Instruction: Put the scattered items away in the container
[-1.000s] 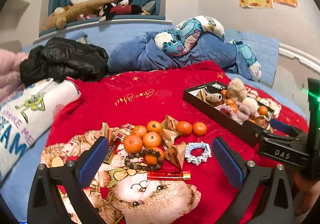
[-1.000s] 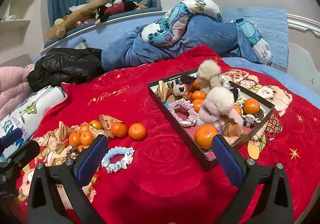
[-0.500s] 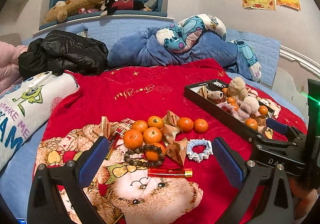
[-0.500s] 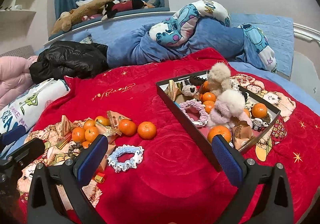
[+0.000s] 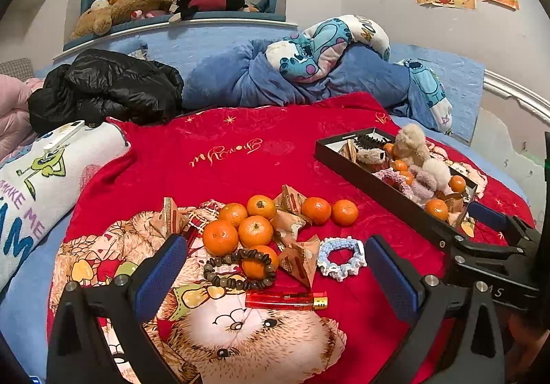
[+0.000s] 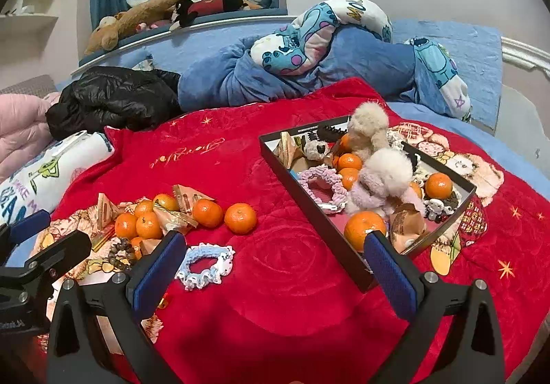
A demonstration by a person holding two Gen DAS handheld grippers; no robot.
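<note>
On the left of the bed lies a white printed pillow (image 5: 41, 178) beside a crumpled black puffer jacket (image 5: 106, 88), both at the edge of the red plush blanket (image 5: 240, 157) that carries everything. The left claw (image 5: 275, 274) hovers over the blanket with its blue-padded fingers spread wide and nothing between them. Just ahead of it sits the scattered pile: a cluster of small orange mandarins (image 5: 254, 229), several tan triangular snack packets (image 5: 299, 260) mixed among them, a dark wooden bead bracelet (image 5: 237, 269) draped around one mandarin, and a red transparent lighter (image 5: 285, 301) lying flat just in front of the bracelet. To the right of the pile rests a pale blue and white frilly scrunchie (image 6: 206, 262), apart from the fruit. The right claw (image 6: 273, 275) is likewise wide open and empty, held low over bare blanket between the scrunchie and the box. Further right stands the shallow black rectangular box (image 6: 309, 212), already holding mandarins, a pink scrunchie (image 6: 321, 183), fluffy cream and lilac pompom toys (image 6: 381, 171) and a snack packet. Behind it lies a heap of blue bedding (image 6: 343, 75).
</note>
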